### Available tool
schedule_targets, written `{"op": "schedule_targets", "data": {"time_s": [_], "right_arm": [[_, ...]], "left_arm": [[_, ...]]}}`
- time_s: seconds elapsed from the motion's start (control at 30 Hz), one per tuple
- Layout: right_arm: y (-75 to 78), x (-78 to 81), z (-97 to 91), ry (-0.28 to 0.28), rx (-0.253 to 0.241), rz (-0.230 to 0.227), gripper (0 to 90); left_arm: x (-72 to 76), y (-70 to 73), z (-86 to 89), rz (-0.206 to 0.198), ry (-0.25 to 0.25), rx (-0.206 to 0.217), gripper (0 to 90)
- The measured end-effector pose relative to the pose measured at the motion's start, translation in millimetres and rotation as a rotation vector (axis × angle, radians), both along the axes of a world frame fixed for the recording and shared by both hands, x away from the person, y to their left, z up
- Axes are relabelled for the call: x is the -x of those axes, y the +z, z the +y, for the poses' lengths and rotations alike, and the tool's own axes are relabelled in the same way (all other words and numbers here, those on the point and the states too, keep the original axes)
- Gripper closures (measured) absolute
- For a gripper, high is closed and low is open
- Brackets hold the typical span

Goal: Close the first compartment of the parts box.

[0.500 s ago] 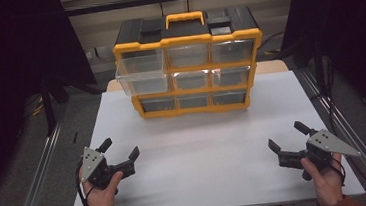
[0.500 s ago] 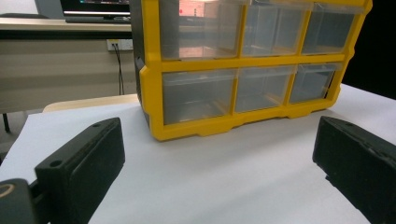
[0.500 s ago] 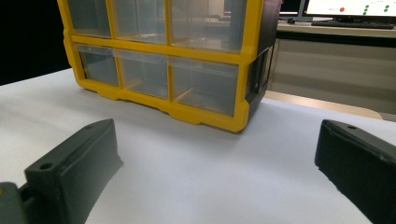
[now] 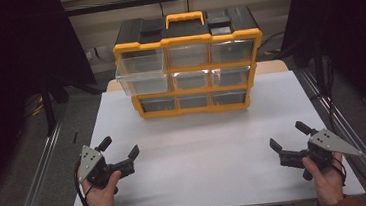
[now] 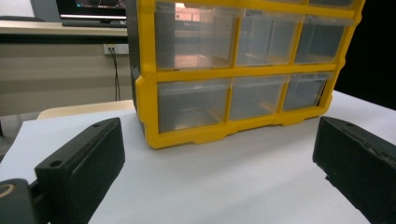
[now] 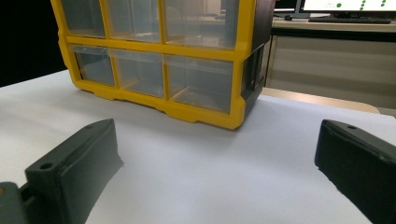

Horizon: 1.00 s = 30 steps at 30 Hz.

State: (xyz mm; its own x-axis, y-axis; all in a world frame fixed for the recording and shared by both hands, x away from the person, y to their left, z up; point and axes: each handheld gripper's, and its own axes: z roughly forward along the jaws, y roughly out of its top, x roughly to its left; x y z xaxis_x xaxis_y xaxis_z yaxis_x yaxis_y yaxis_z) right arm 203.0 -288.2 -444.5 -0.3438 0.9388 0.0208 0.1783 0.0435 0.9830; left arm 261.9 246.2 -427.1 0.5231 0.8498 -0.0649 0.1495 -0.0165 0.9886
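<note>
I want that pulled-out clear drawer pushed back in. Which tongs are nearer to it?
Left. The left tongs sit at the near left of the table, almost straight in front of the open drawer. The right tongs are at the near right, diagonally across from it.

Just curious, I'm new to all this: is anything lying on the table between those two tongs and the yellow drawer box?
Nothing visible. Bare white table lies between the left tongs, the right tongs and the drawer box. Both tongs are open and hold nothing.
</note>
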Motion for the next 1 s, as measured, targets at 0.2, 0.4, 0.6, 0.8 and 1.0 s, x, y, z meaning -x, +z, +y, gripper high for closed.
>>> {"op": "schedule_targets", "data": {"time_s": [0.2, 0.4, 0.6, 0.8, 1.0], "right_arm": [[1.4, 0.8, 2.8, 0.005, 0.003, -0.006, 0.0], [0.7, 0.3, 1.6, 0.001, 0.003, -0.009, 0.0], [0.2, 0.2, -1.1, -0.003, -0.007, -0.006, 0.0], [0.6, 0.9, -0.4, 0.003, -0.003, -0.004, 0.0], [0.3, -0.8, 0.9, 0.008, -0.002, -0.004, 0.0]], "left_arm": [[12.3, 6.5, -3.6, -0.03, -0.026, -0.035, 2.4], [16.6, 14.5, -10.0, -0.027, -0.061, -0.026, 2.5], [15.8, 28.1, -18.4, -0.042, -0.117, -0.026, 2.4], [16.2, 38.7, -23.3, -0.046, -0.134, -0.026, 2.3], [13.2, 48.3, -24.5, -0.038, -0.125, -0.02, 2.9]]}}
